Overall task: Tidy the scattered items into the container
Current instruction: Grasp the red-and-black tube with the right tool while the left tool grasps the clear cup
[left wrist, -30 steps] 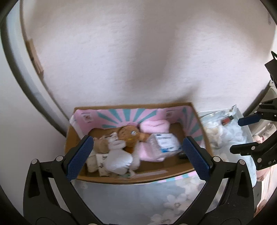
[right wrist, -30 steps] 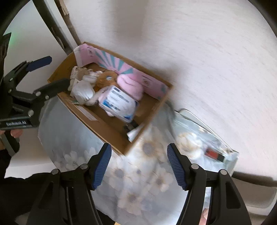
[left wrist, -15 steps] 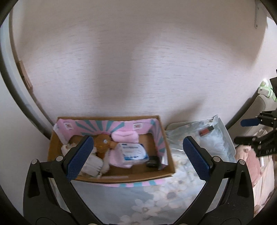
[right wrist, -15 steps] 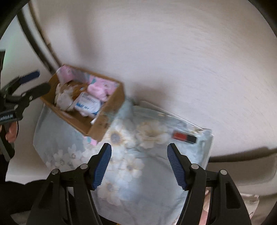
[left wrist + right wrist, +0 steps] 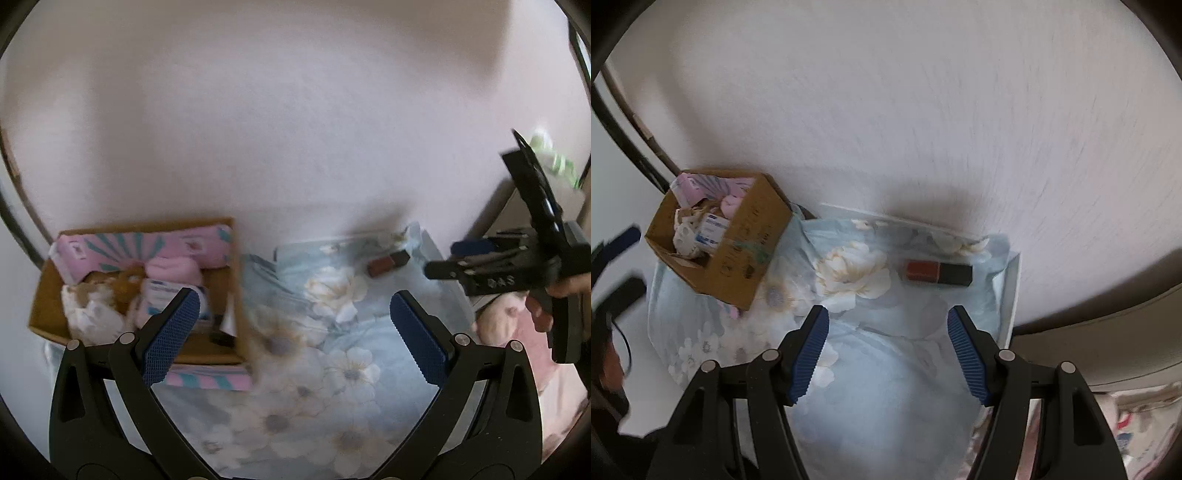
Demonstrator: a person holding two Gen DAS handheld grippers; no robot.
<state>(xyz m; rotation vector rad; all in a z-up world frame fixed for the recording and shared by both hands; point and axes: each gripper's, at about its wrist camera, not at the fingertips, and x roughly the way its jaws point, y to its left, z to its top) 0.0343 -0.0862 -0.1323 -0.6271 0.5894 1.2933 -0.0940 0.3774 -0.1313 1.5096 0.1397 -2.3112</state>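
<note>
A cardboard box [image 5: 44, 280] [image 5: 753, 243] with a pink and teal lining sits on the left of a pale blue flowered cloth [image 5: 325, 373] [image 5: 886, 376]. It holds soft toys, pink cloth and a white and blue packet [image 5: 711, 229]. A small red and black tube [image 5: 938, 272] [image 5: 388, 262] lies alone on the cloth near the wall. My right gripper [image 5: 888, 347] hovers just short of the tube, open and empty. My left gripper [image 5: 295, 325] is open and empty too, over the cloth right of the box. In the left wrist view the right gripper [image 5: 458, 260] shows at the right edge, held by a hand.
A pale wall [image 5: 923, 110] rises directly behind the cloth and box. A white tray edge [image 5: 1012, 295] borders the cloth on the right. Pink fabric [image 5: 517, 339] lies beyond that edge. A dark curved frame [image 5: 624, 122] stands at the left.
Both grippers have swung rightward away from the box. The box has slid toward the left of both views, and the red and black tube now lies just ahead of my right gripper.
</note>
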